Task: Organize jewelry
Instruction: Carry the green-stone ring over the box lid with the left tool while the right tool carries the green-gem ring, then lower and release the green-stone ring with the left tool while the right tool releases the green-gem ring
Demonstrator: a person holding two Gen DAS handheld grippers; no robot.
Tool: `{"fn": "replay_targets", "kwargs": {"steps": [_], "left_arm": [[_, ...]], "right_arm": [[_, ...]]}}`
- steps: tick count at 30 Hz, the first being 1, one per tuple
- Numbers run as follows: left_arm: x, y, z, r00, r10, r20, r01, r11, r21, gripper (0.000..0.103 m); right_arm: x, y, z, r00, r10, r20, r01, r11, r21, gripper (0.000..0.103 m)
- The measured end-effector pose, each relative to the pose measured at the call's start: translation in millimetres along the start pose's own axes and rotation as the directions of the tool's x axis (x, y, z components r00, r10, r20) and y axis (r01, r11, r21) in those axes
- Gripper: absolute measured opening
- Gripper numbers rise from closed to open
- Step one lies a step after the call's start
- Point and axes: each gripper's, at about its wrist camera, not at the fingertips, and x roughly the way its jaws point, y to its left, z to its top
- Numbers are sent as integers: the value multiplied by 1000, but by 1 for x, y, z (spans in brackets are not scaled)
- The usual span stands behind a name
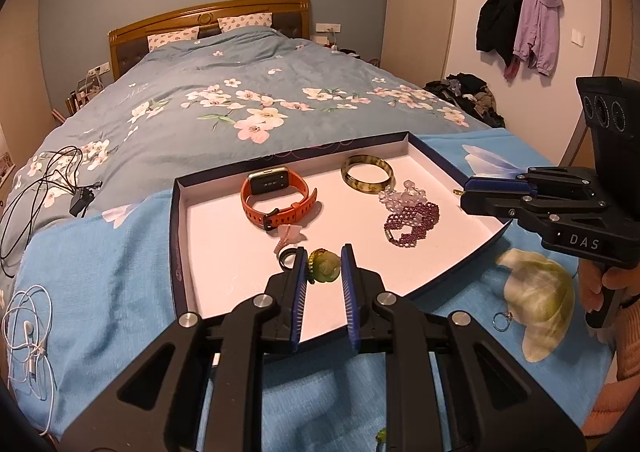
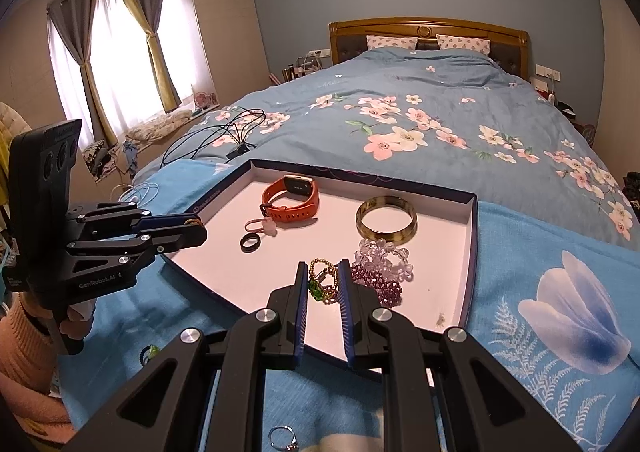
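A shallow white-lined box lid point(image 1: 224, 248) point(image 2: 448, 292) lies on a blue cloth on the bed. In it are an orange watch point(image 1: 276, 197) point(image 2: 292, 197), a horn-coloured bangle point(image 1: 367, 173) point(image 2: 386, 219), a purple bead bracelet point(image 1: 412, 226) point(image 2: 378, 284), a black ring point(image 1: 287, 255) point(image 2: 251, 242) and a pink charm point(image 1: 290, 234) point(image 2: 262, 226). My left gripper point(image 1: 324, 266) is shut on a green jade pendant point(image 1: 325, 267) above the lid. My right gripper point(image 2: 323, 280) is shut on a gold bead bracelet with green stones point(image 2: 322, 280).
A silver ring point(image 1: 502, 320) point(image 2: 282, 438) lies on the blue cloth in front of the lid. Black cables point(image 1: 40, 187) point(image 2: 224, 135) and white earphones point(image 1: 28, 336) lie to the left on the bed. A green item point(image 2: 149, 352) lies near the left hand.
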Motion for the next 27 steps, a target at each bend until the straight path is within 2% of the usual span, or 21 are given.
{"fn": "replay_targets", "kwargs": {"steps": [27], "left_arm": [[29,7,7,998,22,-52,-23,999,-23,17]], "right_arm": [[39,-7,3,996,-43,-77,42,999,-11,13]]}}
